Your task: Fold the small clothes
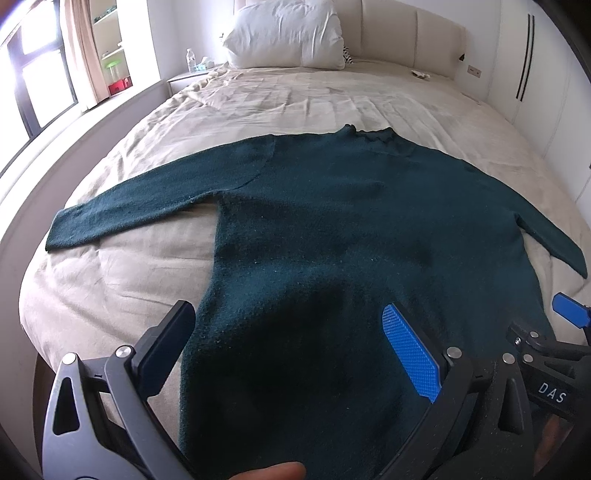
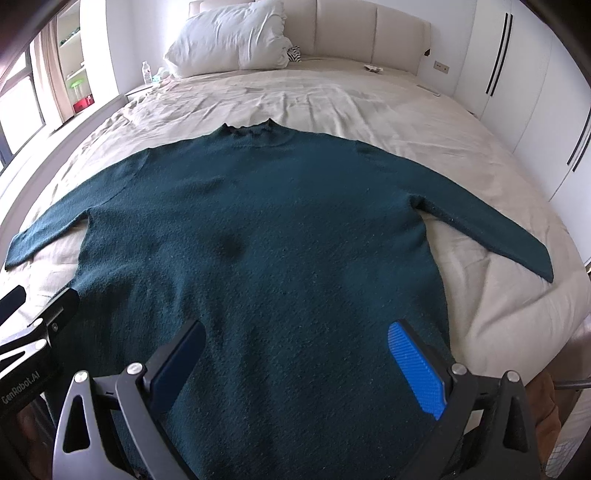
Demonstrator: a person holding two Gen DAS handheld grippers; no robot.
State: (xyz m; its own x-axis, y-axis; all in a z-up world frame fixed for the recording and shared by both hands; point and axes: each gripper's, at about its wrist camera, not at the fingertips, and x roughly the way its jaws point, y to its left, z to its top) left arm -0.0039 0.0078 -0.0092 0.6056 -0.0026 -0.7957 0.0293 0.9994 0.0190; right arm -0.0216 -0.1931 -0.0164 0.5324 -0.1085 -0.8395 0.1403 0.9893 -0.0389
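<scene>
A dark green knit sweater (image 1: 332, 221) lies flat on the beige bed cover (image 1: 258, 96), collar away from me, both sleeves spread out to the sides. It also shows in the right wrist view (image 2: 266, 221). My left gripper (image 1: 288, 314) is open and empty above the sweater's lower left part. My right gripper (image 2: 295, 332) is open and empty above the sweater's lower right part. The right gripper's blue pad (image 1: 570, 309) shows at the left view's right edge. The left gripper's fingers (image 2: 59, 299) show at the right view's left edge.
A white pillow (image 1: 284, 33) leans on the padded headboard (image 1: 413, 29). A nightstand with a water bottle (image 1: 190, 61) stands at the bed's far left. Window and shelves are left, white wardrobe doors (image 2: 535, 74) right. The bed edge (image 2: 546, 325) curves near my right.
</scene>
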